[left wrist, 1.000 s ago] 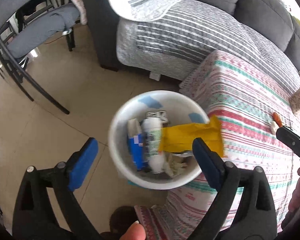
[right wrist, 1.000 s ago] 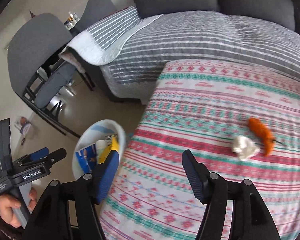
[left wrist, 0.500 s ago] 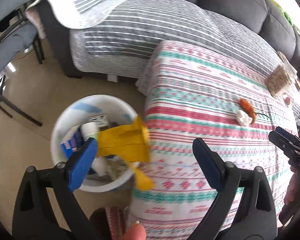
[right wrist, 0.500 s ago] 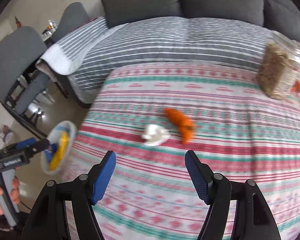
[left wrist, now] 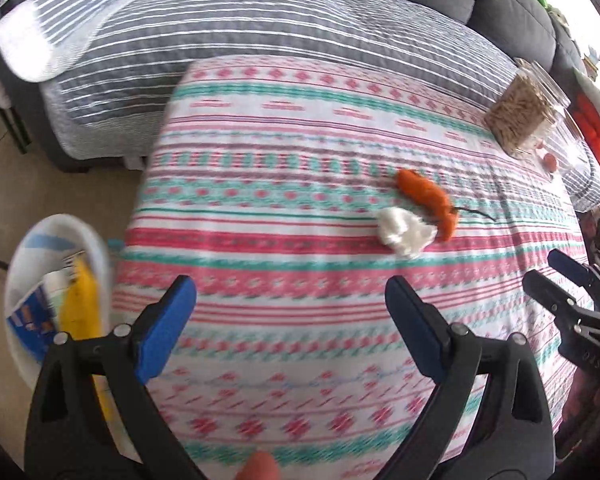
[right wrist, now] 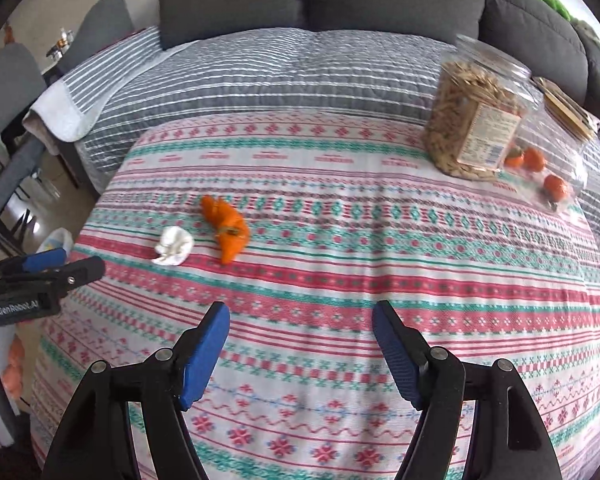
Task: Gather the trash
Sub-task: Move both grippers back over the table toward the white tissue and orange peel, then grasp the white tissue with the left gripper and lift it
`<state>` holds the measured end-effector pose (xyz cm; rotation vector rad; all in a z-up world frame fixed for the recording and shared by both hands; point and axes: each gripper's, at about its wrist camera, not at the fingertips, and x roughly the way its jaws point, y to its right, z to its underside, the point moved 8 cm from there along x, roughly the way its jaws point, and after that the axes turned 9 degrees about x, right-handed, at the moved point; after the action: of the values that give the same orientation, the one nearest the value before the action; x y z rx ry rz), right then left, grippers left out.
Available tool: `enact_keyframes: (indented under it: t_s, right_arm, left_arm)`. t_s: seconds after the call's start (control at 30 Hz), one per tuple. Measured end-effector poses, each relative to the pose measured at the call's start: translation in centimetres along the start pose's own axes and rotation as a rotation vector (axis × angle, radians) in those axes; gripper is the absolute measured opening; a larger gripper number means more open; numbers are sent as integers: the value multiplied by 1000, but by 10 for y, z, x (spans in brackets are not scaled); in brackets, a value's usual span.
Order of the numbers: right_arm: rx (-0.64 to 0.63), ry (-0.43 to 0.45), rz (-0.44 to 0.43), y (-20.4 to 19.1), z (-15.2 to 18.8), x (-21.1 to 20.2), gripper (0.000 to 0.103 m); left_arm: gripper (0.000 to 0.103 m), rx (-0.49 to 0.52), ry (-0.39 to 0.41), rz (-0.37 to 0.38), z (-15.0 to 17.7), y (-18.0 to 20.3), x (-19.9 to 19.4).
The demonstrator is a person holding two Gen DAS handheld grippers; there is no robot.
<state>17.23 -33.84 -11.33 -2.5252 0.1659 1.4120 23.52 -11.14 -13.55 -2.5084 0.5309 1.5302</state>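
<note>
Both hand-held grippers, left [left wrist: 286, 312] and right [right wrist: 300, 340], hang wide open and empty over the worktop [right wrist: 380, 280], angled toward the tissue [right wrist: 174, 246] and peel [right wrist: 228, 228]; bin [left wrist: 24, 256] waits beside the worktop for drops.

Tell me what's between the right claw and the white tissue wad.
Only bare patterned tablecloth lies between the right claw and the tissue wad, in the right wrist view.

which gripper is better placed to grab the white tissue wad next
Left, probably. The tissue wad lies on the tablecloth's bin side, near the left gripper; the right gripper is aimed past it. Both are open and empty.
</note>
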Motion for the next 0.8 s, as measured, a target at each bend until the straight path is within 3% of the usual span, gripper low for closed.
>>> enact_keyframes:
  t_s: [0.2, 0.47, 0.7, 0.8]
  right_arm:
    - [37, -4, 5, 13, -8, 6, 75]
    - [51, -13, -1, 14, -16, 17, 75]
    - [46, -32, 0, 10, -15, 29, 75]
    - [48, -39, -1, 9, -15, 34, 75]
  left_arm:
    - [92, 32, 63, 89, -13, 32, 12]
    - [52, 90, 77, 141, -22, 55, 33]
    - [46, 88, 96, 177, -32, 64, 42]
    - [30, 105, 97, 184, -34, 66, 42]
